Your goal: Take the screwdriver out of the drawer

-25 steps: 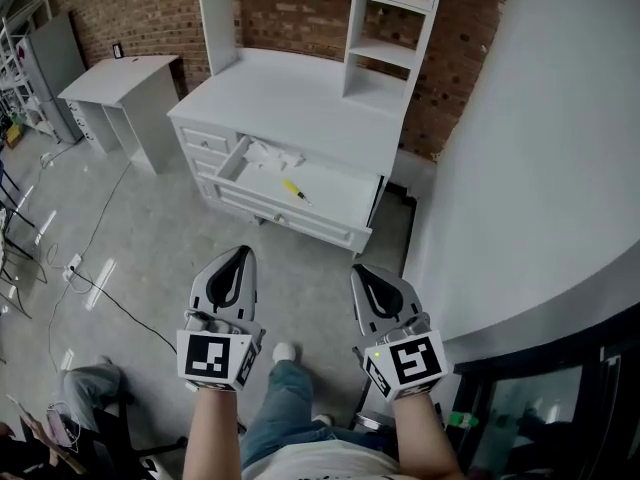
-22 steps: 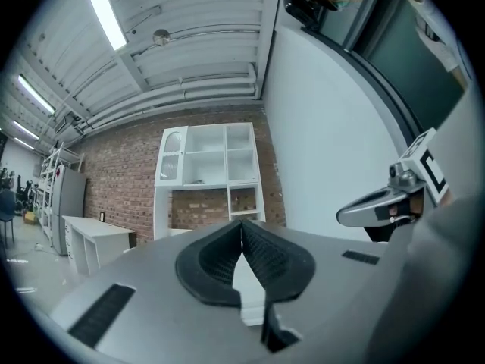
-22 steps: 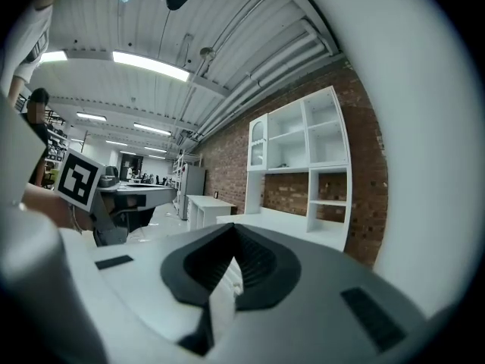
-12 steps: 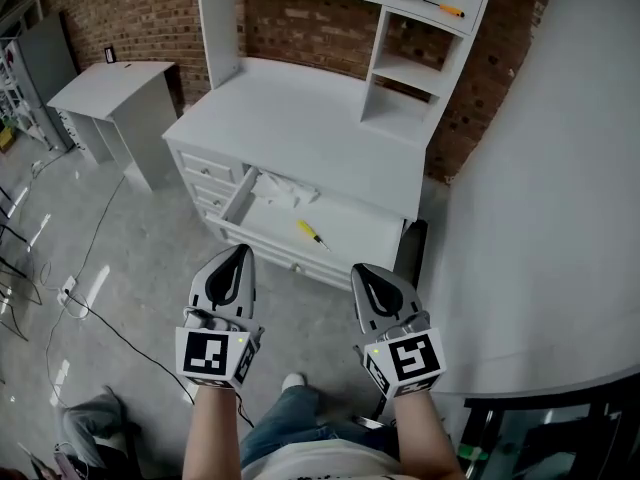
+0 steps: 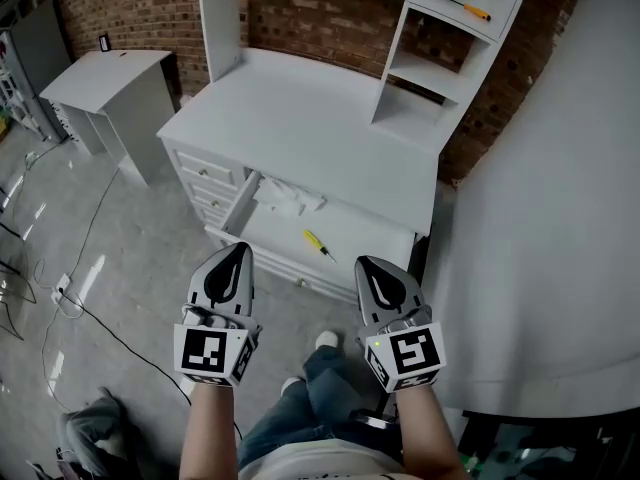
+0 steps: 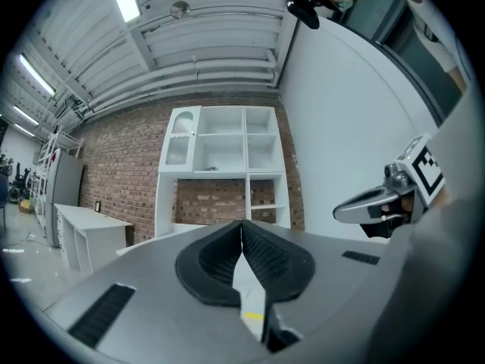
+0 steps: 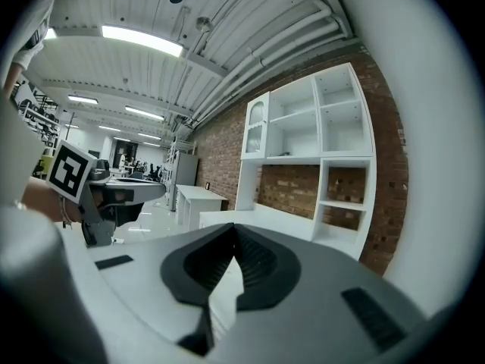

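A yellow-handled screwdriver [image 5: 318, 244] lies in the open drawer [image 5: 233, 206] of the white desk [image 5: 300, 118]. A crumpled white cloth [image 5: 290, 196] sits at the drawer's back. My left gripper [image 5: 240, 252] is shut and empty, its tip just short of the drawer's front edge, left of the screwdriver. My right gripper [image 5: 366, 264] is also shut and empty, by the drawer's right front corner. In the left gripper view the left gripper [image 6: 242, 222] has its jaws together and points at the hutch [image 6: 223, 169]. The right gripper view shows the right gripper [image 7: 231, 226] the same way.
A second screwdriver with an orange handle [image 5: 470, 9] lies on a hutch shelf. A small white table [image 5: 105, 78] stands at the left against the brick wall. Cables [image 5: 90, 298] trail over the grey floor. A large white curved surface [image 5: 540, 218] fills the right side.
Both grippers have come forward toward the desk together. The open drawer and screwdriver now lie much closer to their tips. Both stay shut.
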Action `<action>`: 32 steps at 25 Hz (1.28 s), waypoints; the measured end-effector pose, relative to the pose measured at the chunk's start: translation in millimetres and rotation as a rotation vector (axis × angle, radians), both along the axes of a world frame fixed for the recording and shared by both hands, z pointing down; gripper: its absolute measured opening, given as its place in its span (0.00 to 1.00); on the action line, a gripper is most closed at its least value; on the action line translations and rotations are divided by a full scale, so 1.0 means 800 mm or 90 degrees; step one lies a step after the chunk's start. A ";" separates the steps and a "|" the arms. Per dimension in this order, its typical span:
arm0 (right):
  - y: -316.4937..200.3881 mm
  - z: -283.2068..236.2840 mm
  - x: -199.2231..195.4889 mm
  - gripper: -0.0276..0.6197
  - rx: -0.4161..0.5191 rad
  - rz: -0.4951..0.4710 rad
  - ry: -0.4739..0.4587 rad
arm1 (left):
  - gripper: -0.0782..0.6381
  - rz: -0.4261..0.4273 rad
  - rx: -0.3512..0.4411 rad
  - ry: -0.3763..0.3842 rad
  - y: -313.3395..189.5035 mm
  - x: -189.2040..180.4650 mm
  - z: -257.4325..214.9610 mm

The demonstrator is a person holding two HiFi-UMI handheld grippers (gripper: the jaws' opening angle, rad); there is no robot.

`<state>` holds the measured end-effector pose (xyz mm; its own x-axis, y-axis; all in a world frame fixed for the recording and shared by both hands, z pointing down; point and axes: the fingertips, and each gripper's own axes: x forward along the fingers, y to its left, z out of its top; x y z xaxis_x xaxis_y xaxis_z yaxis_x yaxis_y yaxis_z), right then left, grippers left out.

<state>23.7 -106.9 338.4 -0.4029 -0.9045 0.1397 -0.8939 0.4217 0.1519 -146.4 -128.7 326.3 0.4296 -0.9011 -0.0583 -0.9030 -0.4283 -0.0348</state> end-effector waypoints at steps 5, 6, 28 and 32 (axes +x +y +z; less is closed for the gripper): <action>-0.047 0.017 0.002 0.23 -0.032 -0.014 -0.019 | 0.13 -0.007 -0.022 -0.003 -0.035 -0.002 0.014; -0.058 0.022 0.001 0.28 -0.041 -0.021 -0.024 | 0.13 -0.009 -0.024 -0.004 -0.044 -0.003 0.016; -0.263 0.302 -0.011 0.33 -0.380 -0.138 0.099 | 0.13 -0.048 -0.162 -0.007 -0.252 0.012 0.132; -0.274 0.371 -0.018 0.29 -0.470 -0.154 0.124 | 0.13 -0.046 -0.187 -0.012 -0.269 0.013 0.156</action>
<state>9.2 -325.7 634.8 -0.4822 -0.4415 0.7567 -0.7511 0.6529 -0.0976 -135.9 -344.2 451.1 0.3619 -0.9066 0.2171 -0.9320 -0.3565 0.0649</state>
